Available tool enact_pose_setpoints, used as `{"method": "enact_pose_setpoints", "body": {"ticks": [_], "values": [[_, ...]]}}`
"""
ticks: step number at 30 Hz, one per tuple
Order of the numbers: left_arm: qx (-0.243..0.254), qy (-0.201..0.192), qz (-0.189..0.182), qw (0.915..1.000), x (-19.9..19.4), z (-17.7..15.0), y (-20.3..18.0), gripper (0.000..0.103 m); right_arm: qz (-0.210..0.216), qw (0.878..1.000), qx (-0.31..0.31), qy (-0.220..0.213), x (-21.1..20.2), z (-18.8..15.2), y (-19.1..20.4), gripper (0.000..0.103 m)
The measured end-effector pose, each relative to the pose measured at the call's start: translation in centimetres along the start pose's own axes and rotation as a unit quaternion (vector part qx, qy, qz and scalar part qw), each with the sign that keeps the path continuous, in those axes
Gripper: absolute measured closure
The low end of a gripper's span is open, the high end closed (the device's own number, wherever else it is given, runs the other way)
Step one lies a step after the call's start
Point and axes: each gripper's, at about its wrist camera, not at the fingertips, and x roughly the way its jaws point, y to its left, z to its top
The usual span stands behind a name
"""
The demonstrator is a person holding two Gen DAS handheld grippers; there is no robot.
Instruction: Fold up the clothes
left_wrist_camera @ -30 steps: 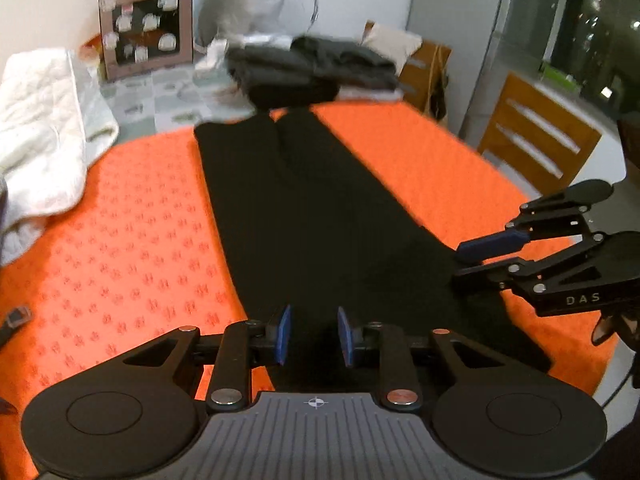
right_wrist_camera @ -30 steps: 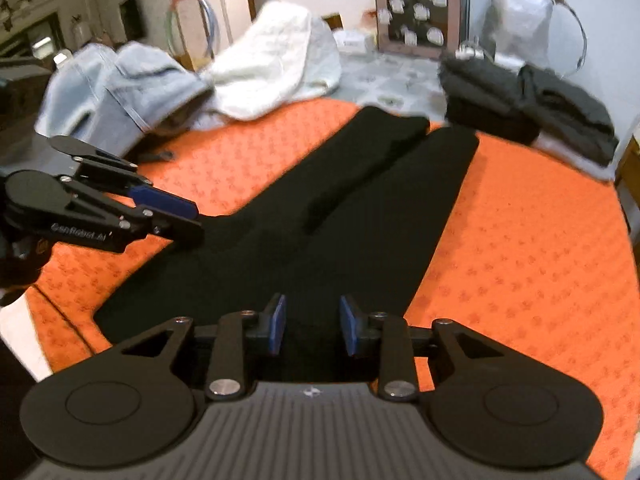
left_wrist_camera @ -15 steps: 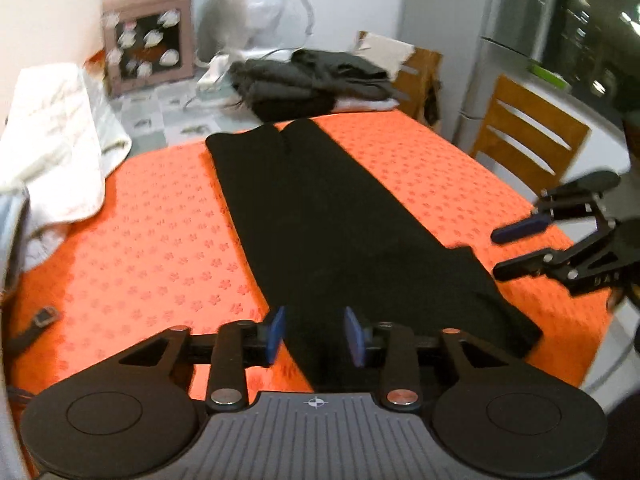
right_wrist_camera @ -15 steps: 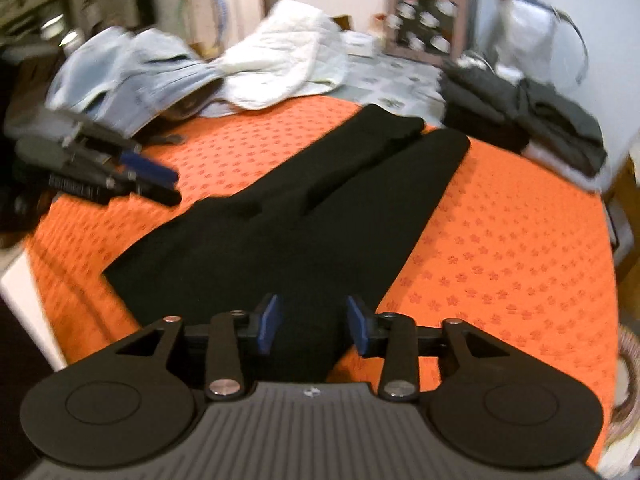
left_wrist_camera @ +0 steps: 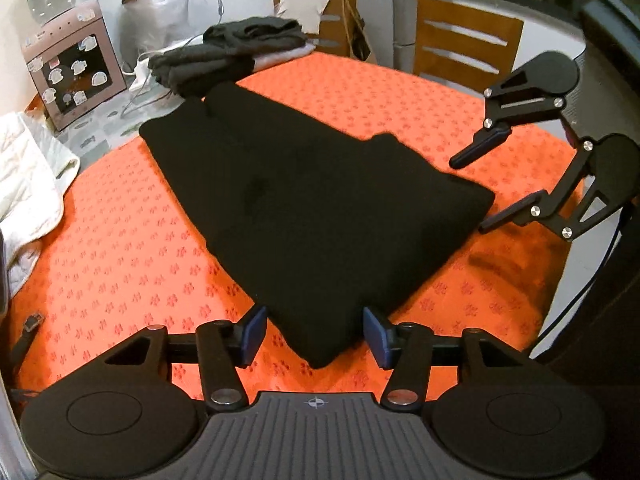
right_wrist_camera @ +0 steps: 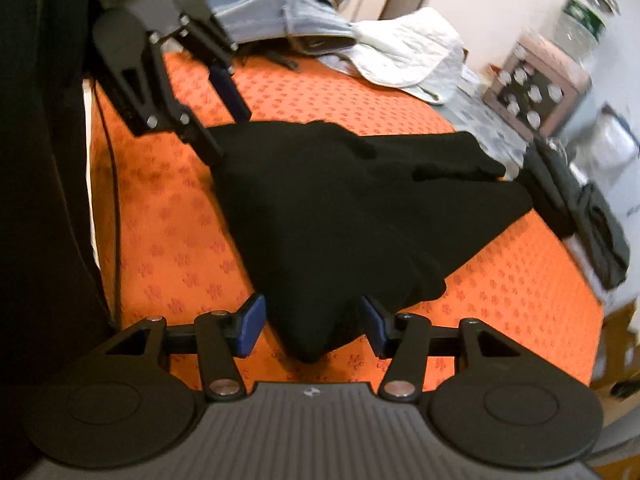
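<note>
Trousers (left_wrist_camera: pixel 312 200) had lain full length up the frame a second earlier; now they sat doubled over mid-frame on the orange cloth (left_wrist_camera: pixel 120 240), so the first fold looked done. Left gripper (left_wrist_camera: pixel 315 334) and right gripper (right_wrist_camera: pixel 311 330) were both opening, a folded corner lying between each pair of pads, apparently untouched and released. Fabric: matte black, thick, soft rounded fold edges. Cloth: orange weave with small flower print.
</note>
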Motion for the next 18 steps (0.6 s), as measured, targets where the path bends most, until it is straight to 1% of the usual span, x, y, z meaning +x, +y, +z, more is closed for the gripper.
{"method": "enact_pose_setpoints", "body": {"ticks": [1,2,3,4,5,6,8,9,11,13,18], "values": [[0.002,0.002,0.005,1.0,0.2,-0.1,-0.1,0.047,-0.005,1.0,-0.011,0.002,0.1,0.0,0.2,0.05],[0.005,0.003,0.008,0.9999,0.3,-0.2,-0.2,0.047,-0.011,1.0,-0.021,0.004,0.2,0.0,0.3,0.057],[0.008,0.0,0.013,0.9999,0.2,-0.2,-0.3,0.049,-0.016,0.999,-0.032,0.005,0.3,0.0,0.5,0.065],[0.013,-0.006,0.016,0.9998,0.0,-0.1,-0.4,0.053,-0.019,0.999,-0.039,0.006,0.3,0.0,0.6,0.07],[0.017,-0.012,0.018,0.9996,-0.1,0.0,-0.5,0.064,-0.018,0.999,-0.04,0.004,0.1,0.2,0.7,0.079],[0.022,-0.017,0.021,0.9994,-0.3,0.1,-0.6,0.078,-0.017,0.999,-0.039,0.001,-0.1,0.3,0.7,0.086],[0.023,-0.028,0.015,0.9992,-0.9,0.8,-0.5,0.086,-0.017,0.999,-0.028,-0.003,-0.7,0.9,0.3,0.089],[0.009,-0.033,0.009,0.9994,-1.2,1.2,0.0,0.086,-0.016,1.0,-0.018,-0.006,-1.2,1.2,-0.1,0.091],[-0.018,-0.044,-0.003,0.9989,-2.0,2.1,1.1,0.087,-0.015,1.0,0.01,-0.015,-2.3,1.9,-1.1,0.091],[-0.035,-0.056,-0.003,0.9978,-2.7,3.0,2.1,0.087,-0.015,0.999,0.032,-0.027,-3.4,2.6,-2.3,0.091],[-0.07,-0.083,0.002,0.9941,-4.0,5.7,4.4,0.087,-0.019,0.997,0.053,-0.05,-5.3,4.8,-5.5,0.092]]}}
